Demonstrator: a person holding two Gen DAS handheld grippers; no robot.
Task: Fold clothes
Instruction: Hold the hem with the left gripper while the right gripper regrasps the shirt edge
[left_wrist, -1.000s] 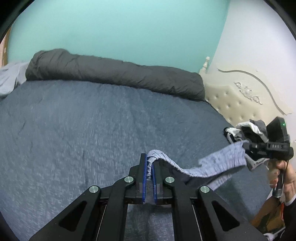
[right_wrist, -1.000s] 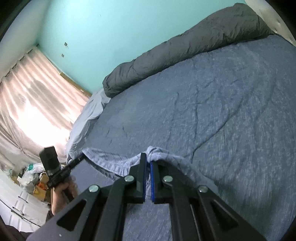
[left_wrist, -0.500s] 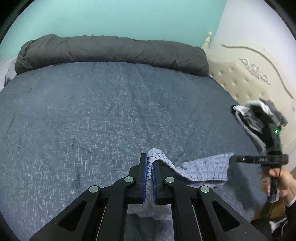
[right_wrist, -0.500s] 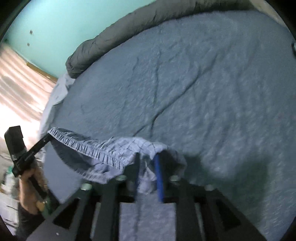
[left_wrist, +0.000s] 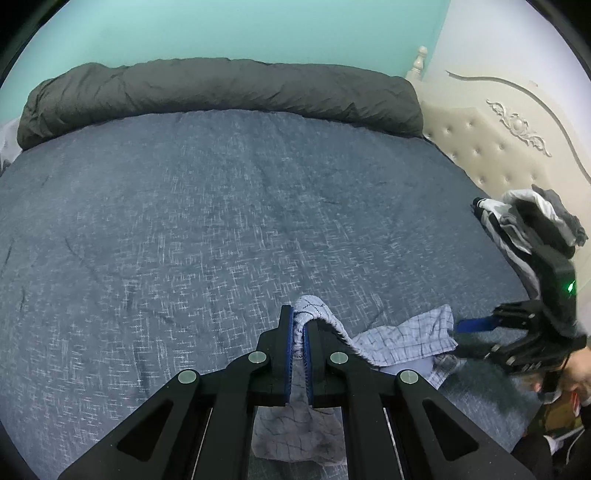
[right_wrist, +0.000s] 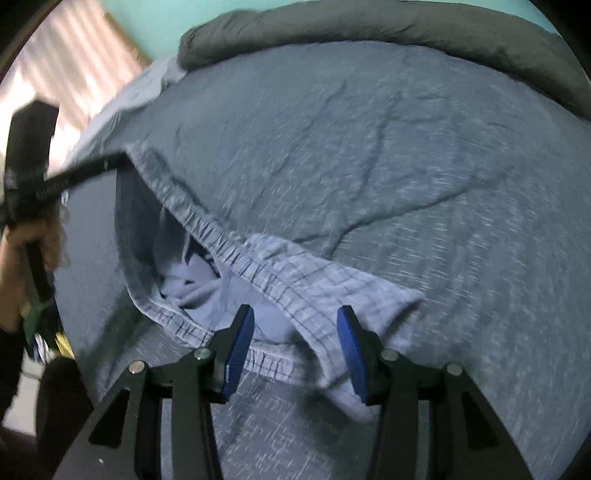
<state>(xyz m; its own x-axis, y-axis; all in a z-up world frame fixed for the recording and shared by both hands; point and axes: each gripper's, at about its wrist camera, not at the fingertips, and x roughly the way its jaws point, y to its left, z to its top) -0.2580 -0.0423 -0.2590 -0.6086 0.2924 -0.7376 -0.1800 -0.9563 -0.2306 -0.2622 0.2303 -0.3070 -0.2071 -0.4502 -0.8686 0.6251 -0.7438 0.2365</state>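
A pair of light blue checked shorts (left_wrist: 402, 338) with an elastic waistband lies partly on the blue bedspread (left_wrist: 221, 221). My left gripper (left_wrist: 298, 332) is shut on one end of the waistband and holds it just above the bed. My right gripper (right_wrist: 295, 332) is open, its blue pads either side of the shorts (right_wrist: 314, 280), not gripping. It shows in the left wrist view (left_wrist: 476, 336) beside the shorts' far edge. The left gripper (right_wrist: 122, 160) shows in the right wrist view, holding the waistband corner up.
A rolled dark grey duvet (left_wrist: 221, 92) lies along the far edge of the bed. A pile of black, white and grey clothes (left_wrist: 524, 229) sits at the right near the cream tufted headboard (left_wrist: 498, 147). Curtains (right_wrist: 55, 74) hang at the left.
My right gripper has opened and let go of the shorts, which dropped onto the bedspread on that side. Both grippers moved down towards the bed. The left grip is unchanged.
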